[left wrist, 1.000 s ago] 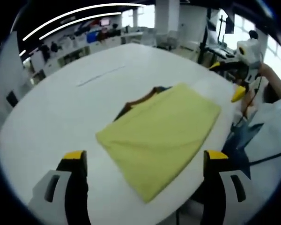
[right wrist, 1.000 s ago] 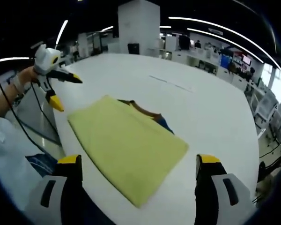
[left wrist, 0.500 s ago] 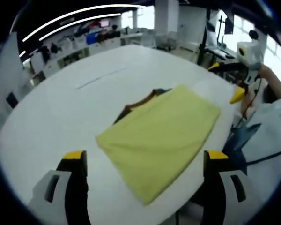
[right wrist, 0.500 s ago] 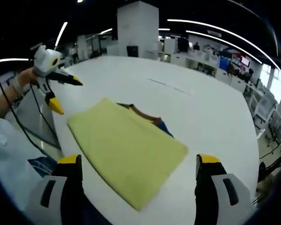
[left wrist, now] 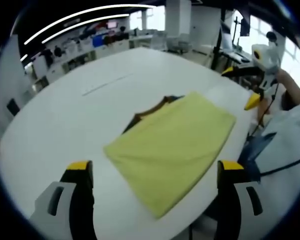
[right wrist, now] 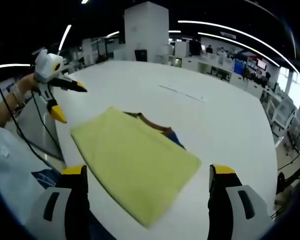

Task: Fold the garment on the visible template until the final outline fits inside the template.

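A folded yellow garment (left wrist: 172, 147) lies near the white counter (left wrist: 65, 115) edge. Both grippers, left gripper (left wrist: 152, 172) and right gripper (right wrist: 147, 175), hover spread and empty above; a careless tug could drag it off.

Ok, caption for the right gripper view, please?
Folded yellow garment on the white table, both grippers open: right gripper near, left gripper held off the table edge.

White table (left wrist: 65, 115), large, round-edged: a thin pale line (left wrist: 107, 82) is marked across its far part. White square pillar (right wrist: 146, 31) is seen beyond the table. Desks with monitors (right wrist: 240, 67) are ranged along the far wall. Ceiling light strips (left wrist: 80, 17) are lit overhead.
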A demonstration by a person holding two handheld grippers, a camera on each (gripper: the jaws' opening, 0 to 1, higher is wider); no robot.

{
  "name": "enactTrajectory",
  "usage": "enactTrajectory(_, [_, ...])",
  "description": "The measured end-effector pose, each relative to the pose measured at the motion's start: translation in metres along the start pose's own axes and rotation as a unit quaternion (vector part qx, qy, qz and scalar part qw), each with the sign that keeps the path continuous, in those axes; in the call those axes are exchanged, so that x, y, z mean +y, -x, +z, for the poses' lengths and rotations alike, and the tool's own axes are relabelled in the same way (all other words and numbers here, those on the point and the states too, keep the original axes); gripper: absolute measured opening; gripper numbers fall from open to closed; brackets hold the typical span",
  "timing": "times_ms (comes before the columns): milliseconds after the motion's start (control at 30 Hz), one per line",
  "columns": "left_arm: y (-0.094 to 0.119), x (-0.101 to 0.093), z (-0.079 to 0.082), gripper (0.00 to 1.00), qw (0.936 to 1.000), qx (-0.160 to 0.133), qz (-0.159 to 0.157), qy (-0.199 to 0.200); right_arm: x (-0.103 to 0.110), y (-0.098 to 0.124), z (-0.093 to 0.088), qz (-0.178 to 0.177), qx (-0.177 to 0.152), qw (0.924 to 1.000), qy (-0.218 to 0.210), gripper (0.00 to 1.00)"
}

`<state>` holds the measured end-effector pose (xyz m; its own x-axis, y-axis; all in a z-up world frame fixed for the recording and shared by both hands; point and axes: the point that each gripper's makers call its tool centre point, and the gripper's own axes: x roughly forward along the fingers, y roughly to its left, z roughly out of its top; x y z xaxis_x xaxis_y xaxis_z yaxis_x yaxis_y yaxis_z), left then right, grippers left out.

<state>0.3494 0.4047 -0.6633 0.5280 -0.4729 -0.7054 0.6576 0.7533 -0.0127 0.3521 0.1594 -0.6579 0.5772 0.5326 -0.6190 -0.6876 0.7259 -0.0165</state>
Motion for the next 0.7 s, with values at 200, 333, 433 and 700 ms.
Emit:
enactTrajectory(200, [-0.0010, 0.0034, 0.0011, 0.99, 1.0000, 0.003, 0.005, -0.004, -0.0012, -0.0024, 0.0018, 0.001, 0.003, 1.0000, 0.003, 1.00])
enactTrajectory(333, [-0.0020, 0.0041, 0.0008, 0.99, 1.0000, 0.006, 0.004, -0.005, -0.0011, -0.0031, 0.0027, 0.002, 0.004, 1.0000, 0.003, 1.00])
enactTrajectory(433, [-0.0029, 0.0033, 0.0012, 0.99, 0.9999, 0.008, 0.002, -0.008, 0.0000, -0.0035, 0.0030, 0.003, 0.004, 1.0000, 0.003, 1.00])
enactTrajectory(700, [-0.0031, 0.0038, 0.0055, 0.99, 0.9999, 0.004, 0.004, -0.012, -0.0001, -0.0025, 0.0031, 0.005, 0.000, 1.0000, -0.001, 1.00])
